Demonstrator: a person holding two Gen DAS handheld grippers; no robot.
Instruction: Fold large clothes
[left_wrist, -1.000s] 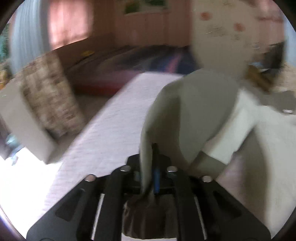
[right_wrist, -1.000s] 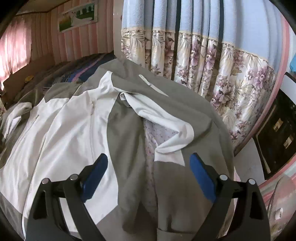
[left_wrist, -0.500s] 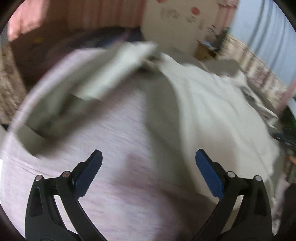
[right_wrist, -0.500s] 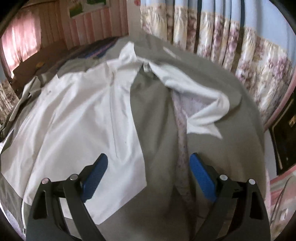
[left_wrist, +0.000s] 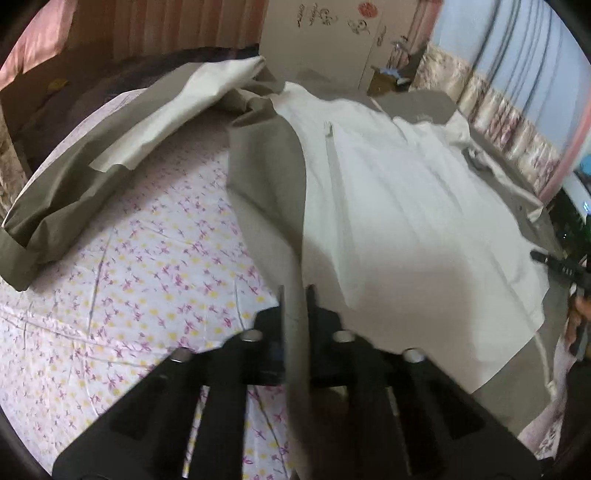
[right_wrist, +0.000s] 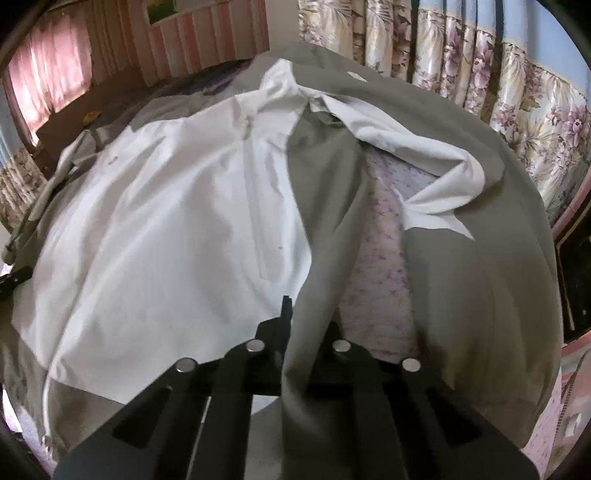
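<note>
A large jacket, olive-grey outside with a white lining, lies open on a bed with its lining facing up. My left gripper is shut on the olive front edge of the jacket near its hem. One sleeve stretches away to the left across the sheet. In the right wrist view the same jacket fills the frame. My right gripper is shut on the other olive front edge, which runs up toward the collar.
The bed sheet is white with small pink and yellow flowers. Flowered curtains hang close behind the bed on the right. A dark cabinet stands by the bed's right side. A pink-lit window is at far left.
Half a second ago both grippers were open above the jacket. Now both are shut on its olive front edges. A second ago the left gripper held another part of the fabric up.
</note>
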